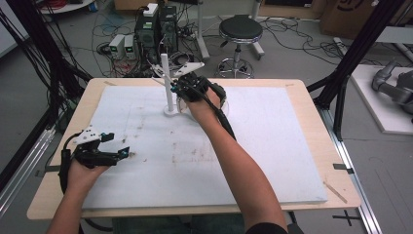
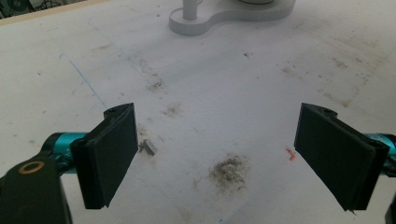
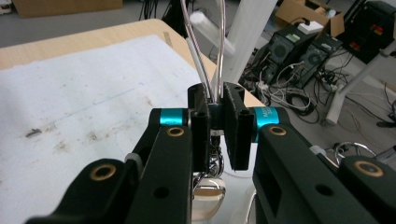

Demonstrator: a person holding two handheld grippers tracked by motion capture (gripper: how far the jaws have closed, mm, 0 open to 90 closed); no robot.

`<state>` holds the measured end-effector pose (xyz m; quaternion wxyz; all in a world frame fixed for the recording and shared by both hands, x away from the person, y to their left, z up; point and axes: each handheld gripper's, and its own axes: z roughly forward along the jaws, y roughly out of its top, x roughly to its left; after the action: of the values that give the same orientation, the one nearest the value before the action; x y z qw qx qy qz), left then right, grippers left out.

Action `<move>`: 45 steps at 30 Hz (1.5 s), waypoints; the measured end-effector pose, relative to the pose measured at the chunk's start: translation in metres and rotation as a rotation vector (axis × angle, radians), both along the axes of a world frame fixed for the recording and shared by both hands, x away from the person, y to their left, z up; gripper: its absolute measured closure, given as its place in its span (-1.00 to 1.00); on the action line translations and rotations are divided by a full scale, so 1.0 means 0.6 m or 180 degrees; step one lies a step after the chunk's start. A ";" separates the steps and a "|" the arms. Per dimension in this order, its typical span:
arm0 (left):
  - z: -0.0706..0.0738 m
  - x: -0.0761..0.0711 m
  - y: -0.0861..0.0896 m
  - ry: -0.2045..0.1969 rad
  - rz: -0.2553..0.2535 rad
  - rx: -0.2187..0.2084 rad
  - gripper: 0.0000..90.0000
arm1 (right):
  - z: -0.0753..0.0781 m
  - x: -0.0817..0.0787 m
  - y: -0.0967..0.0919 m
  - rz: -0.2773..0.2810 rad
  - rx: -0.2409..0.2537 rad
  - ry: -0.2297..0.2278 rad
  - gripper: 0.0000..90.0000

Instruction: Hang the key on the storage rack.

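Left gripper (image 1: 104, 152): near left bench (image 1: 58, 195) edge, over the white mat (image 1: 272, 146), jaws wide apart, nothing between. White stand (image 1: 168, 87): upright at mat's far centre. Right gripper (image 3: 215, 122): at the stand, jaws clamped on a metal wire loop (image 3: 205, 51) rising beside the post.

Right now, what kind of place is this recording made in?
Probably a lab or workshop test bench, not a home: computer towers with tangled cables on the floor, a work stool, and black frame struts around the table.
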<state>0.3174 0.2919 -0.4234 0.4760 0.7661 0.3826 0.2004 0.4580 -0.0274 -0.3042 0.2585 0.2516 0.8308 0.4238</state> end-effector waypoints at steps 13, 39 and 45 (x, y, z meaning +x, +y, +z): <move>0.000 0.000 0.000 0.0003 -0.0007 -0.0001 -0.70 | -0.010 0.006 0.001 -0.0045 -0.0094 0.0097 0.84; 0.002 0.000 -0.002 -0.0008 -0.0026 0.0023 -0.70 | -0.018 0.005 -0.003 -0.0112 -0.0309 0.0128 0.85; 0.003 0.000 -0.004 -0.0015 -0.0035 0.0018 -0.70 | -0.004 0.007 0.013 -0.0141 -0.0456 0.0151 0.85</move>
<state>0.3173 0.2898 -0.4214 0.4758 0.7691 0.3767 0.2006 0.4619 -0.0197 -0.3068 0.2655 0.2607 0.8591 0.3513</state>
